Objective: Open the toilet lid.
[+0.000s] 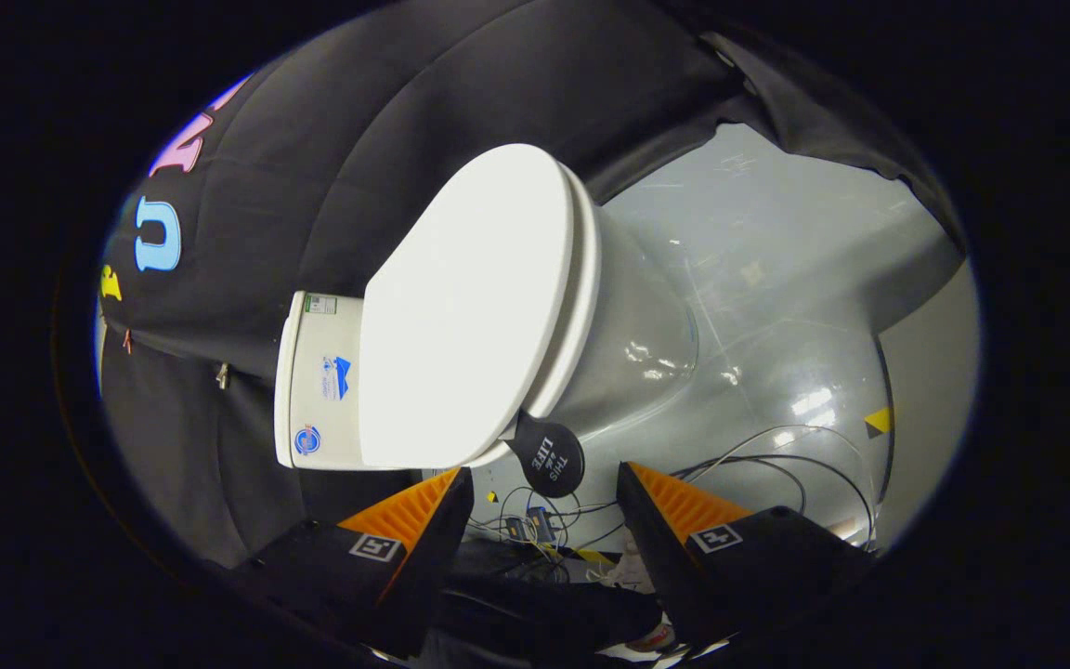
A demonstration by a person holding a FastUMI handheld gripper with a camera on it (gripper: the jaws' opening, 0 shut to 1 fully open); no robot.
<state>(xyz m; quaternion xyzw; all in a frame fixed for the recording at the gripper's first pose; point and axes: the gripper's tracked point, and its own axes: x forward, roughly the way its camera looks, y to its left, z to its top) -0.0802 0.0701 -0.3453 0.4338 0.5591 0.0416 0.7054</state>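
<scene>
I'm looking forward along the gripper (544, 483), its spread fingers framing my view from below. My camera sits rolled sideways, close to the toilet lid (465, 307), facing its top, with the grey floor (776, 260) beyond.

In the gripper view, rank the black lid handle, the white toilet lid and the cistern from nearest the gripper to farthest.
Gripper, jaws open, nothing held.
1. Black lid handle: just ahead, between the jaws.
2. Toilet lid: beyond the handle, closed.
3. Cistern: behind the lid, against the booth wall.

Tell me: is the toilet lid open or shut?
Shut: the lid lies flat on the seat; open gripper just short of its black tab.
</scene>
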